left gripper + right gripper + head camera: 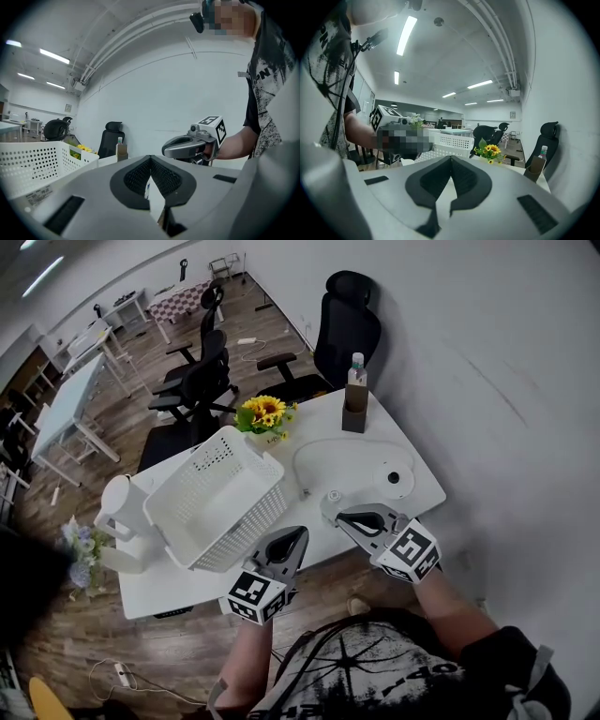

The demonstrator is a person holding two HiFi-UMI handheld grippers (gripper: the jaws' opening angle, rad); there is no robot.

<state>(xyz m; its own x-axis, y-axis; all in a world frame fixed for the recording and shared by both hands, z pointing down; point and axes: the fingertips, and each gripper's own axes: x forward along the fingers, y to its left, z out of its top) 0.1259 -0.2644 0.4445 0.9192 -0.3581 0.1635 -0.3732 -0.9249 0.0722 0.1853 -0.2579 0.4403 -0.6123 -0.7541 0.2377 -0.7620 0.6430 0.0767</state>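
Both grippers hover over the front edge of a white table (412, 507). My left gripper (297, 534) is shut with nothing between its jaws, just right of a white perforated basket (220, 498). My right gripper (343, 517) is also shut and empty, beside a small white knob-like object (334, 496). In the left gripper view the closed jaws (150, 158) point past the right gripper (187, 147) with the basket (33, 164) on the left. The right gripper view has its closed jaws (451, 158) facing the basket (454, 140) and the sunflowers (490, 150).
Sunflowers (264, 413) stand behind the basket. A bottle (355, 371) sits in a brown box (353, 411) at the far corner. A round white device (394, 480) with a cable lies right. A white pitcher (120, 502) stands left. Black office chairs (342, 324) surround the table.
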